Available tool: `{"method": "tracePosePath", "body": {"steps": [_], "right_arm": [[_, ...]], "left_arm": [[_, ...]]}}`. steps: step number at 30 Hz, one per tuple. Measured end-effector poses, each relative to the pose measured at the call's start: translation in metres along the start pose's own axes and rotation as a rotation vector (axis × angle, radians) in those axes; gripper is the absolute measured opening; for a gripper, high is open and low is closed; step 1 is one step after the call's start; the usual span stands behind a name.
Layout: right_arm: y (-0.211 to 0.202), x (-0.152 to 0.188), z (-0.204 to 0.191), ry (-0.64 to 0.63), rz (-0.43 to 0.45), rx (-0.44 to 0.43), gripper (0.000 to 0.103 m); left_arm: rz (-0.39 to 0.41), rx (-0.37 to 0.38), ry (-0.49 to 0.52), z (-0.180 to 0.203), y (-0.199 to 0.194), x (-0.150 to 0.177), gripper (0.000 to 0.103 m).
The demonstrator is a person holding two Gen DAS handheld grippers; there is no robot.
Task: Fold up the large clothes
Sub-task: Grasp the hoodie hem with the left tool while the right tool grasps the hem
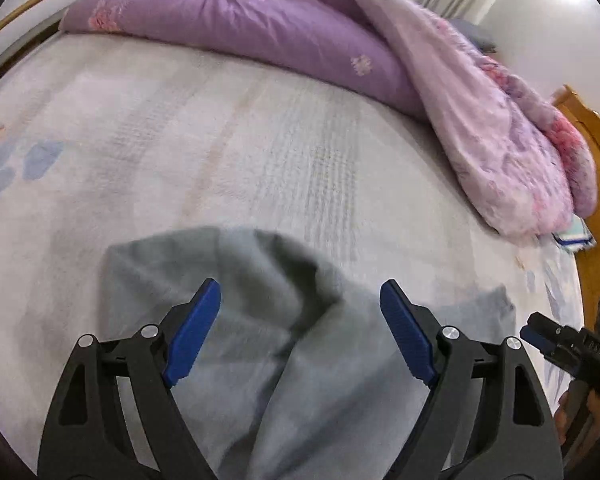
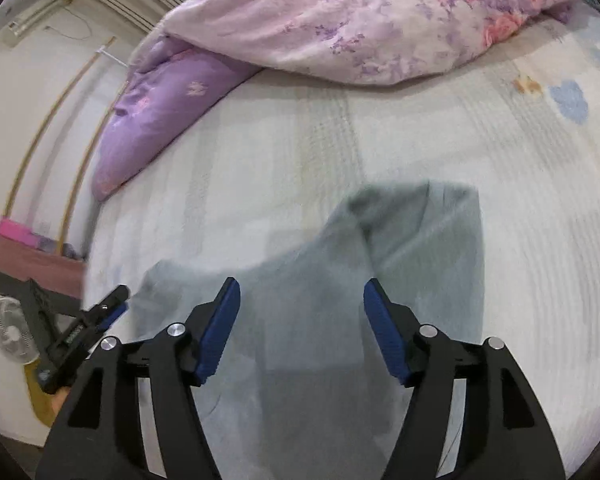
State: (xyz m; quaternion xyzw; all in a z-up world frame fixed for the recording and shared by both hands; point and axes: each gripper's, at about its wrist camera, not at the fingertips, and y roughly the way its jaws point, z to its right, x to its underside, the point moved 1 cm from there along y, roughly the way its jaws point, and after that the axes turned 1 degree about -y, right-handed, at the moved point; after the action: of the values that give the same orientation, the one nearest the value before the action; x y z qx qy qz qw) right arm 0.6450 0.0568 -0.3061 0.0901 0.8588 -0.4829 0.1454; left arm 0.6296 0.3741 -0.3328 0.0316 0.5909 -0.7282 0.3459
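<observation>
A grey garment (image 1: 260, 320) lies rumpled on the pale bedspread (image 1: 220, 140), blurred by motion. My left gripper (image 1: 300, 304) is open and empty, its blue pads (image 1: 192, 332) spread wide just above the garment. In the right wrist view the same garment (image 2: 320, 300) lies below my right gripper (image 2: 302, 300), which is also open and empty. The right gripper's tip (image 1: 540, 336) shows at the right edge of the left wrist view. The left gripper's tip (image 2: 112, 308) shows at the left of the right wrist view.
A purple quilt (image 1: 228, 20) and a pink floral quilt (image 1: 500, 132) are piled along the far side of the bed. A wooden headboard (image 1: 596, 152) stands at the right. A small fan (image 2: 8, 332) and a pink box (image 2: 16, 232) stand beside the bed.
</observation>
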Motion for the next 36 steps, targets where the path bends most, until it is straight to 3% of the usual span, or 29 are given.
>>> {"method": "tracePosePath", "body": {"steps": [3, 8, 10, 11, 13, 14, 15, 17, 20, 27, 32, 36], "right_arm": [[0.025, -0.021, 0.005, 0.003, -0.018, 0.054, 0.063], [0.057, -0.032, 0.017, 0.080, -0.072, 0.031, 0.062], [0.058, -0.031, 0.027, 0.107, -0.059, 0.044, 0.038], [0.062, -0.029, 0.030, 0.108, -0.064, 0.055, 0.020], [0.059, -0.023, 0.037, 0.105, -0.048, 0.043, 0.015], [0.056, -0.020, 0.039, 0.097, -0.035, 0.024, 0.013], [0.050, -0.015, 0.040, 0.090, -0.013, -0.006, 0.012], [0.038, -0.009, 0.038, 0.077, 0.018, -0.035, 0.011], [0.007, 0.004, 0.025, 0.024, 0.070, -0.083, 0.010], [-0.073, 0.049, -0.008, -0.046, 0.152, -0.194, 0.009], [-0.120, 0.102, -0.027, -0.075, 0.168, -0.247, 0.009], [-0.152, 0.149, -0.025, -0.088, 0.198, -0.235, 0.009]], "left_arm": [[-0.075, -0.063, -0.010, 0.006, 0.035, -0.008, 0.082], [-0.104, -0.082, -0.037, 0.010, 0.063, -0.012, 0.082], [-0.114, -0.124, -0.031, 0.012, 0.071, -0.012, 0.082], [-0.120, -0.134, -0.020, 0.012, 0.073, -0.010, 0.078], [-0.108, -0.195, 0.018, 0.013, 0.072, -0.010, 0.055], [-0.102, -0.192, 0.023, 0.012, 0.071, -0.010, 0.031], [-0.076, -0.189, 0.012, 0.009, 0.063, -0.011, 0.016], [-0.014, -0.132, -0.012, 0.007, 0.042, -0.010, 0.006], [0.039, -0.068, -0.006, 0.005, 0.006, -0.004, 0.005], [0.066, -0.005, -0.021, -0.007, -0.065, 0.035, 0.004], [0.131, 0.048, -0.028, -0.015, -0.140, 0.094, 0.004], [0.160, 0.102, -0.060, -0.027, -0.181, 0.151, 0.004]]}}
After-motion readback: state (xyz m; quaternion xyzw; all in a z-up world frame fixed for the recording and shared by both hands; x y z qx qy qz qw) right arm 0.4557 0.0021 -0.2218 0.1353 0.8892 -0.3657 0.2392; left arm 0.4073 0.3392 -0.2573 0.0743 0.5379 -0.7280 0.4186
